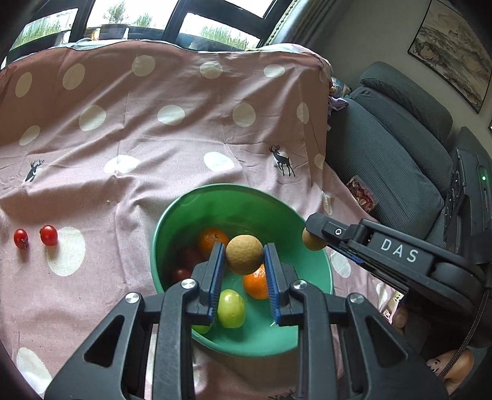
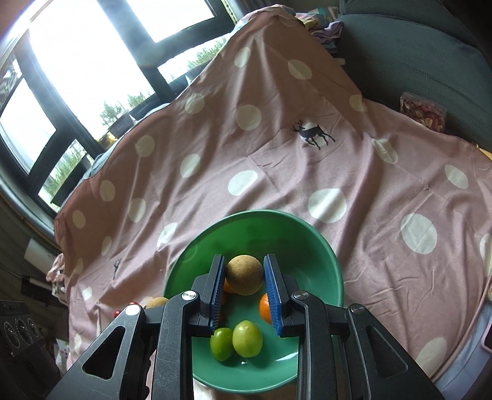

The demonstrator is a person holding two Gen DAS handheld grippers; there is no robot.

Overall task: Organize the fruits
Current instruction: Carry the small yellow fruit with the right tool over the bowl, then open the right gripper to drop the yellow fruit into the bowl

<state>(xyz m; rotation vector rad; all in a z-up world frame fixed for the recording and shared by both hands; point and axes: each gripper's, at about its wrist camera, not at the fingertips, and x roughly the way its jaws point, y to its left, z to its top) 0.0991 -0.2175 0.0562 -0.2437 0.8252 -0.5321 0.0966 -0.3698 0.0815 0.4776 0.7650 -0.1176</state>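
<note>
My left gripper [image 1: 244, 250] is shut on a round tan fruit [image 1: 244, 257], held just above the green bowl [image 1: 215, 197]. Inside the bowl lie two oranges [image 1: 212, 240], green fruits [image 1: 231, 308] and dark red fruits [image 1: 188, 257]. My right gripper [image 2: 244, 262] is shut on a second round tan fruit [image 2: 244, 275] over the same bowl [image 2: 310, 246]; in the left wrist view it reaches in from the right, its fruit [image 1: 313, 243] above the bowl's right rim. Two cherry tomatoes [image 1: 48, 235] lie on the cloth to the left.
A pink cloth with white dots [image 1: 153, 138] covers the table. A grey padded chair [image 1: 399, 147] stands to the right, with a small packet of dried bits [image 1: 363, 194] at the cloth's edge. Windows [image 1: 138, 15] run along the back.
</note>
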